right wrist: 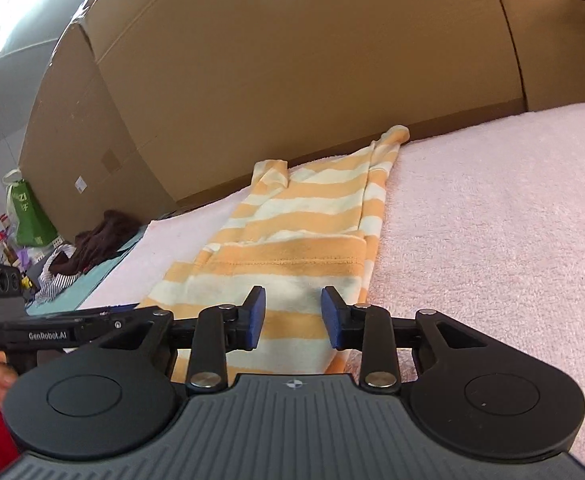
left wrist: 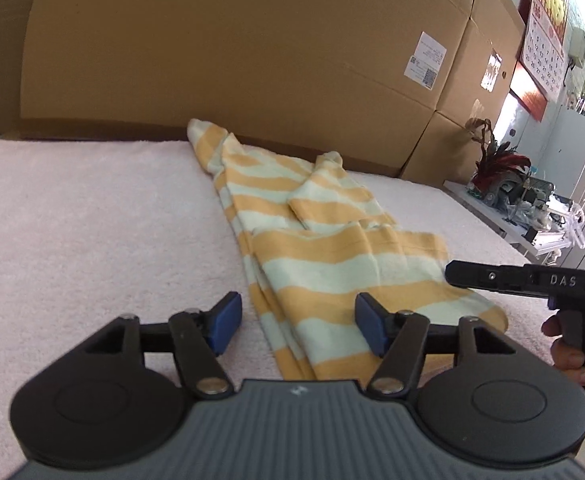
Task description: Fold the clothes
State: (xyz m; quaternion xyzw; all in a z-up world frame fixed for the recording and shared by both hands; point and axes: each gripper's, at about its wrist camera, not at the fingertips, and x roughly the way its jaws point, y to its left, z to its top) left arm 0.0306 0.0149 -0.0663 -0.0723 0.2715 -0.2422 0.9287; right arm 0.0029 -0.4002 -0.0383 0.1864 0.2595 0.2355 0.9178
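Striped orange-and-cream garment (left wrist: 332, 264) lies partly folded lengthwise on the pink towel-covered desk (left wrist: 92, 220), left gripper (left wrist: 296, 322) and right gripper (right wrist: 292, 316) both open, empty, poised at its near hem, so next likely pinch hem corners, fold away.

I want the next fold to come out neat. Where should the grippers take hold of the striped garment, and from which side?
Probably at the near hem of the striped garment, one corner each. It lies flat and lengthwise on the pink towel, already narrowed, hem toward both open grippers. The left gripper could slide in low at the near-left corner, the right gripper at the near-right, pinching all layers.
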